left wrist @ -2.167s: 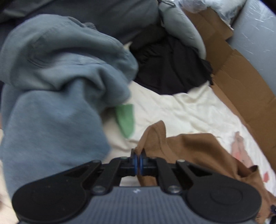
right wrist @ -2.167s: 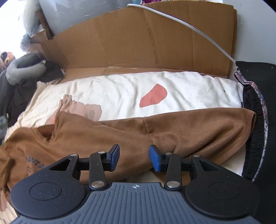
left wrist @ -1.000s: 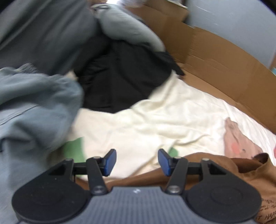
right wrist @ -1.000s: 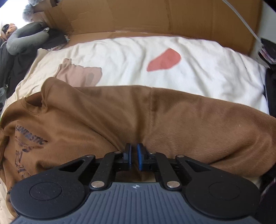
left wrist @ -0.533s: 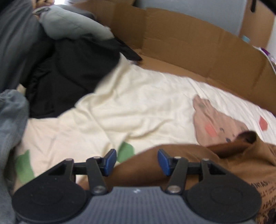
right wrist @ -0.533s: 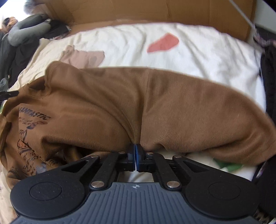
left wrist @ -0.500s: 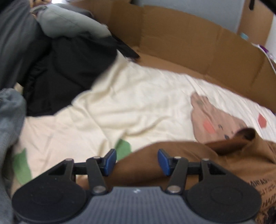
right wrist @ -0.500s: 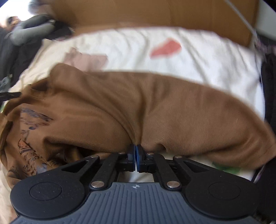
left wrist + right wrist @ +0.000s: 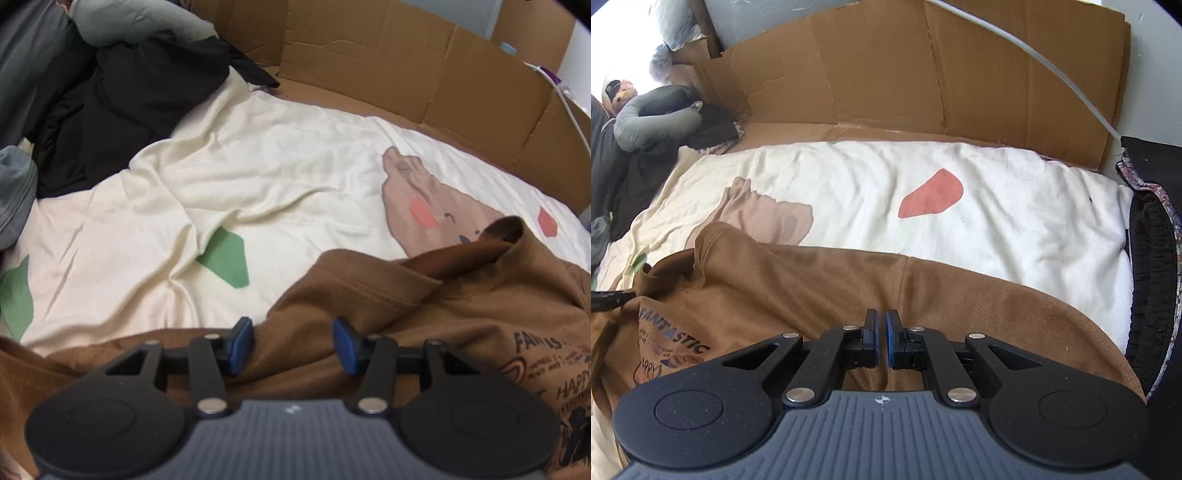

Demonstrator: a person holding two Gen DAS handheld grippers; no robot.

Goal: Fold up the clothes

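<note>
**Brown T-shirt on bed, right gripper pinching a fold, left gripper half open over a sleeve edge**

Cream bed sheet [image 9: 280, 192] with green, red and tan printed shapes carries everything; its near edge is cut off by the gripper bodies in both views; cardboard sheets [image 9: 886, 74] stand along its far side. Dark pile of clothes [image 9: 122, 92] at far left, individual garments not separable. Brown T-shirt [image 9: 798, 291] lies crumpled across the near part of the bed, long axis running side to side in the right wrist view, collar end and printed chest toward the left; print only partly legible; hem end hidden below the frame. Right gripper [image 9: 881, 341] nearly closed, a pinch of the shirt's cloth drawn between the pads; contact itself partly hidden. Left gripper [image 9: 293, 345] at middling width, jaws just been closing, shirt cloth lying between the pads but not pressed by them.
</note>
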